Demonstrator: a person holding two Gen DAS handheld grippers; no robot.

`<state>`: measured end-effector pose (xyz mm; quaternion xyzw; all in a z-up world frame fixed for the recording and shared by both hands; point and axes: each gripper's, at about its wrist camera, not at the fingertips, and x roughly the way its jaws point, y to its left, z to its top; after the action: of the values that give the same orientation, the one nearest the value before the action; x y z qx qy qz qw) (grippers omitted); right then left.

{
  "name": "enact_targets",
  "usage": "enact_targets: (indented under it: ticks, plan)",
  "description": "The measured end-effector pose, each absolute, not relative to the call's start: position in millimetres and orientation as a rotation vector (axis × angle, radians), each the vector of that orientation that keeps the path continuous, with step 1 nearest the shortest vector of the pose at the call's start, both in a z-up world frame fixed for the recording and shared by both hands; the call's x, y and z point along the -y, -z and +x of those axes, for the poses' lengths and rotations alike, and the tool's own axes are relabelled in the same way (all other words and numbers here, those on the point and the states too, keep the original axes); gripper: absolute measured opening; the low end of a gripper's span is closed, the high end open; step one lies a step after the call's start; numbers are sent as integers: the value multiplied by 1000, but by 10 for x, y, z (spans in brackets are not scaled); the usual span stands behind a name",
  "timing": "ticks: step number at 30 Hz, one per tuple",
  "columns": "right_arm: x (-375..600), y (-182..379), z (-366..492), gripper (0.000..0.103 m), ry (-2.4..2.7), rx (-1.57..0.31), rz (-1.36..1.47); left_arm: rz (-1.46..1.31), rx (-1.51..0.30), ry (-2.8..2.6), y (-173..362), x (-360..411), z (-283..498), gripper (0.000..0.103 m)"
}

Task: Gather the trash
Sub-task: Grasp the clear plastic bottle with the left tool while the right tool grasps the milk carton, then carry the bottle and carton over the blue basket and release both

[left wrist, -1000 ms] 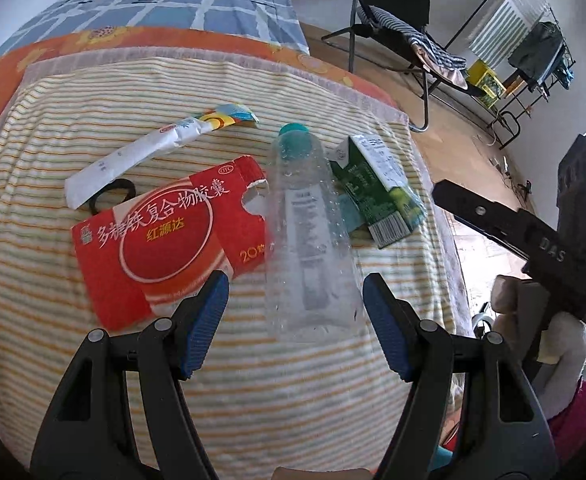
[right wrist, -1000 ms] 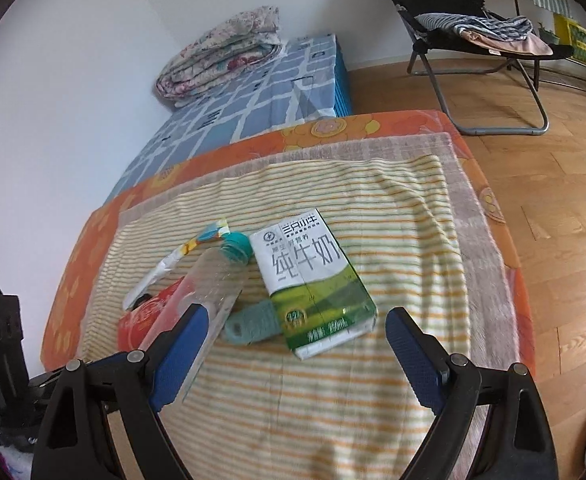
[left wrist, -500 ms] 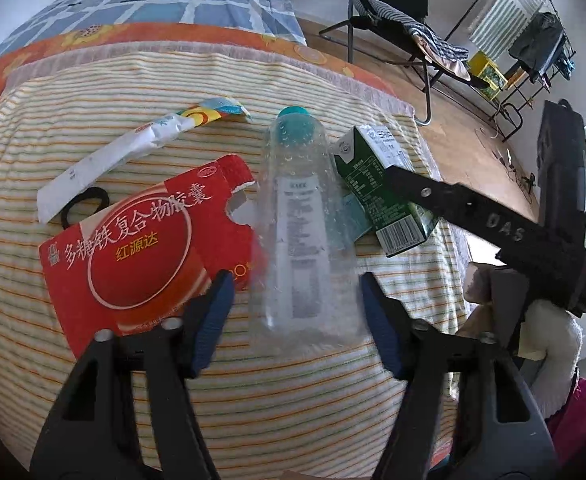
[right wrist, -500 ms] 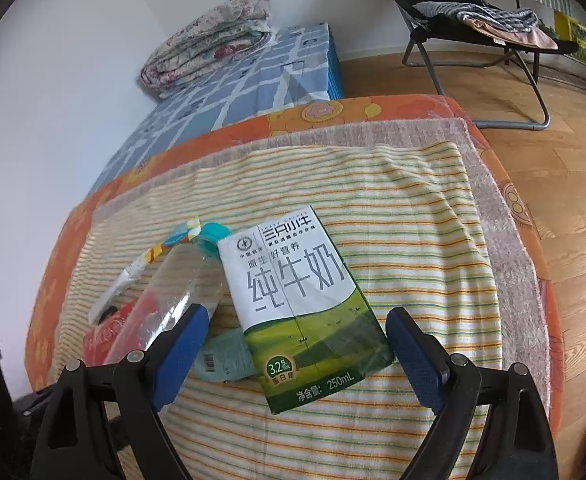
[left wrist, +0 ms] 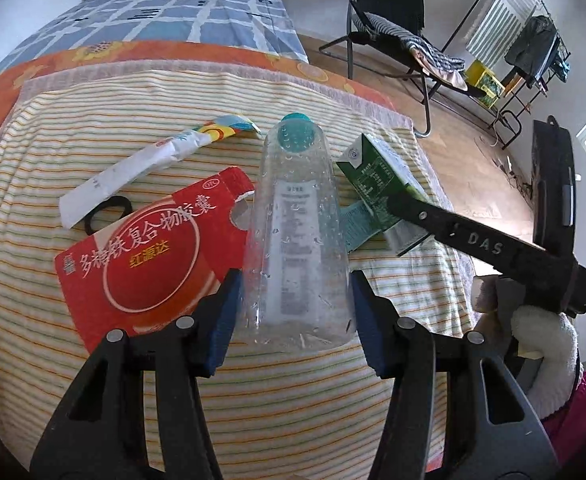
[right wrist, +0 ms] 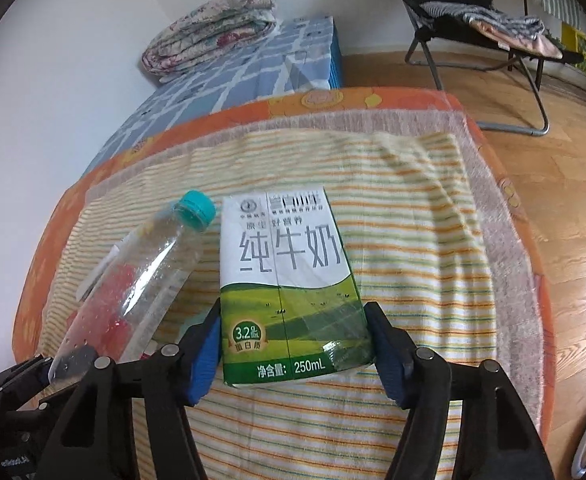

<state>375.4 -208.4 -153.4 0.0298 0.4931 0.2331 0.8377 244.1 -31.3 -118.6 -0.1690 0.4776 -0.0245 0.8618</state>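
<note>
In the left wrist view, the left gripper [left wrist: 293, 316] clasped the clear plastic bottle [left wrist: 295, 240], which was tilted up off the striped towel [left wrist: 293, 400] beside the red box [left wrist: 145, 256]. In the right wrist view, the right gripper [right wrist: 293, 348] gripped the green milk carton [right wrist: 289, 284], pads against both sides.

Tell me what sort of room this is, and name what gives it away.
Most likely a bedroom in a home. The trash lies on a striped blanket spread over a bed, a folded quilt sits at the far end by the wall, and a folding lounge chair stands on the wood floor.
</note>
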Motion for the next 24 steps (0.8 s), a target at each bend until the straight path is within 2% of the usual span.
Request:
enact_targets:
  ticks: [13,24]
  plan:
    - [2084,1035,3310,66,-504,-963,-30,-314,-941,65,789,232,1964,54]
    - [2287,537,2629,65,-537,-897,-57,-318,-884,84,371,71,1219,54]
